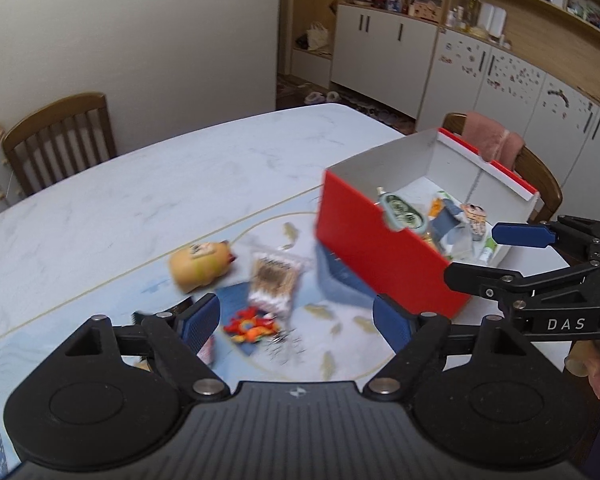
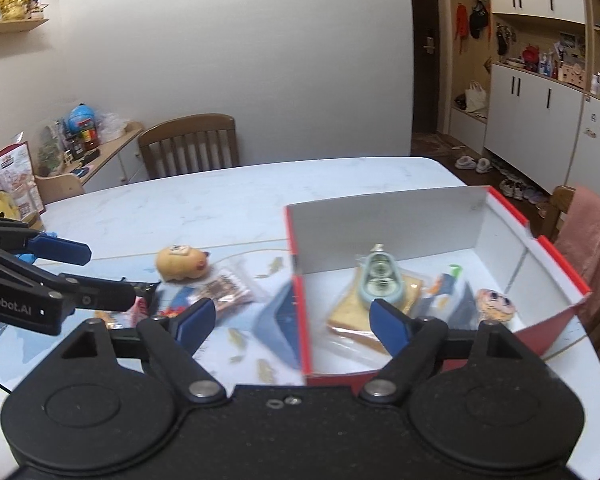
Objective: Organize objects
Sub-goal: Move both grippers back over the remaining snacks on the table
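Holding both tools above the bench, we have the left gripper with its jaws spread wide and nothing between them, and the right gripper likewise wide and empty. Nearest us, under the left jaws, several loose things lie outside the box: a small red and orange toy, a clear packet of cotton swabs, and a little farther left a tan plush figure; a blue flat item lies under them, too blurred for us to name. Beyond these, to the right, stands the red box, open at the top with white inner walls. Inside it we see a pale green oval case resting on a wrapped slice of bread, a round cartoon badge near the right wall, and some blurred packets between them. We judge the sorting partly done: some pieces are boxed, at least three wait on the bench. Farther off stand wooden chairs and wall cupboards.
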Tool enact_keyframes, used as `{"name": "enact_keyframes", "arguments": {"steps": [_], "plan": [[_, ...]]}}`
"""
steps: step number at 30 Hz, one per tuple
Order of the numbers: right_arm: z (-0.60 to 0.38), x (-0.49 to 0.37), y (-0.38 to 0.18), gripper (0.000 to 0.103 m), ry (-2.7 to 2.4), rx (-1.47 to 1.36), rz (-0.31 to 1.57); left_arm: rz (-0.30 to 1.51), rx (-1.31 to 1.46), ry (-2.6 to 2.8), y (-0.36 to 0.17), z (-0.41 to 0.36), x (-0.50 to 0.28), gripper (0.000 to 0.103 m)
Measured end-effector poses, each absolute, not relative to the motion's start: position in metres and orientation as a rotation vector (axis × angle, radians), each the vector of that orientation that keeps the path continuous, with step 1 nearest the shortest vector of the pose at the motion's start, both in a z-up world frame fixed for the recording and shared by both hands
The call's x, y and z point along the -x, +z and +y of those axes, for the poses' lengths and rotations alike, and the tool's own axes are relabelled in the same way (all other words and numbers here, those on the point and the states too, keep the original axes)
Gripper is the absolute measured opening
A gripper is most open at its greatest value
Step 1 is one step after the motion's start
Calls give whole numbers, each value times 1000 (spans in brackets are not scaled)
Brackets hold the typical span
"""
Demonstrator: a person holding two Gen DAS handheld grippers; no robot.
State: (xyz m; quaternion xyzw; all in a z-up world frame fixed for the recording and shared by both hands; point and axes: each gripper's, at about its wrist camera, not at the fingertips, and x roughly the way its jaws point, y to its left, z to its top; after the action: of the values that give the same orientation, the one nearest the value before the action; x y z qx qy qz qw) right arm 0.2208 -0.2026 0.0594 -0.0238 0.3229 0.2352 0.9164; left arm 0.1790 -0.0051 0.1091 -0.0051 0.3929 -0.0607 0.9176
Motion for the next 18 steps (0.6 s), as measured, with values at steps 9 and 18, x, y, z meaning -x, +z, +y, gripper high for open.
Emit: {"name": "enact_keyframes", "arguments": {"steps": [9, 18], "plan": [[-159, -216, 51, 85, 523, 88, 683, 815, 58, -43, 89, 50, -165, 94], [-122, -222, 36, 85, 539, 102, 718, 858, 80, 17, 55, 91, -166, 94]]}}
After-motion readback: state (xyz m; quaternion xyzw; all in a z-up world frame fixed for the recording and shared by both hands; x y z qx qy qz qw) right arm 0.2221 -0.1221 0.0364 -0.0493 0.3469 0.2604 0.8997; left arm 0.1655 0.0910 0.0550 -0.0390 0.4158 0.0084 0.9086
